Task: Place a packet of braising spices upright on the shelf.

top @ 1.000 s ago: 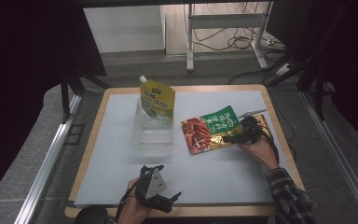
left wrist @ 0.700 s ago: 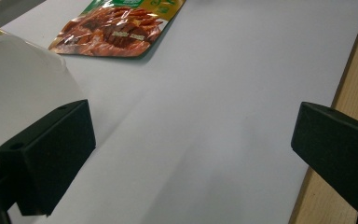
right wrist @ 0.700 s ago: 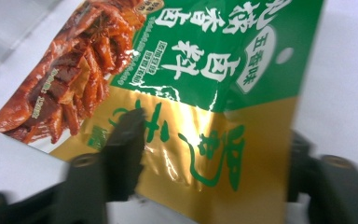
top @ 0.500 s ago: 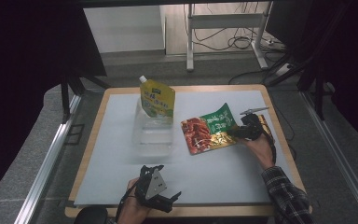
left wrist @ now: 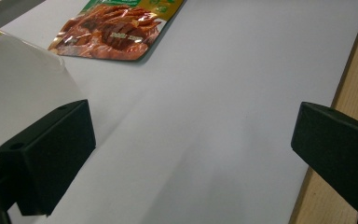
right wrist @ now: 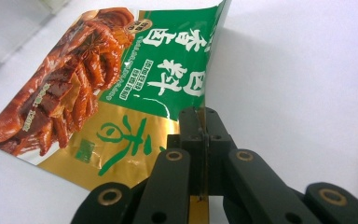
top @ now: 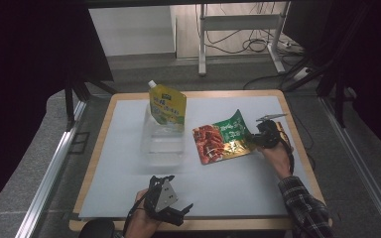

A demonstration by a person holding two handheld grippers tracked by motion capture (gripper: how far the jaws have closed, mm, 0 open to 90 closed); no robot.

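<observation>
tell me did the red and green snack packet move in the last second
Yes, slightly. In the high view the snack packet, pinched by the right tongs, has its right edge lifted higher and farther from the clear container, which stayed put.

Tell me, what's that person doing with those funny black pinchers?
A person holds a gripper in each hand at a table. The right gripper is pinched shut on the edge of a red and green snack packet, tilting that side up off the white mat. The left gripper waits open near the front edge, holding nothing. A yellow spouted pouch stands leaning in a clear plastic tub nearby.
</observation>
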